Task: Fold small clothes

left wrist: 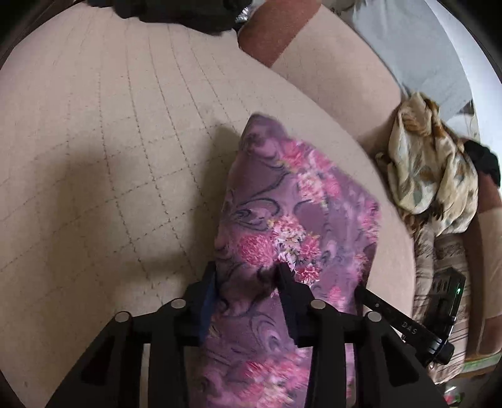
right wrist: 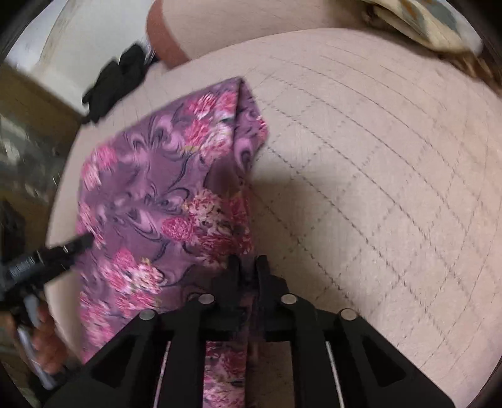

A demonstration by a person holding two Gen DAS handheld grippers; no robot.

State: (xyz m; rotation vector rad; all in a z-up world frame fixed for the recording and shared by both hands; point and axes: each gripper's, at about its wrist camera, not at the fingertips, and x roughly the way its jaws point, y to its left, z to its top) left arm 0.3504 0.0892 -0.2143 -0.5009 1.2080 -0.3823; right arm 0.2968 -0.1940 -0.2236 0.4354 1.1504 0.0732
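A purple cloth with pink flowers point(left wrist: 298, 213) lies partly lifted over the beige quilted cushion point(left wrist: 109, 141). My left gripper point(left wrist: 246, 279) has its jaws around a bunched fold of the cloth, which fills the gap between the pads. In the right wrist view the same cloth point(right wrist: 150, 175) spreads to the left, and my right gripper point(right wrist: 248, 266) is pinched narrowly on its edge. The right gripper's black body point(left wrist: 404, 326) shows at the cloth's right side. The left gripper's tip point(right wrist: 62, 251) rests against the cloth's left edge, with a hand point(right wrist: 47, 339) below it.
A crumpled cream patterned cloth point(left wrist: 433, 175) lies at the cushion's right end. A black garment point(left wrist: 188, 15) sits at the far edge, also seen as dark cloth point(right wrist: 116, 81). A brown-edged cushion point(left wrist: 266, 37) stands behind. The quilted surface point(right wrist: 376, 157) stretches to the right.
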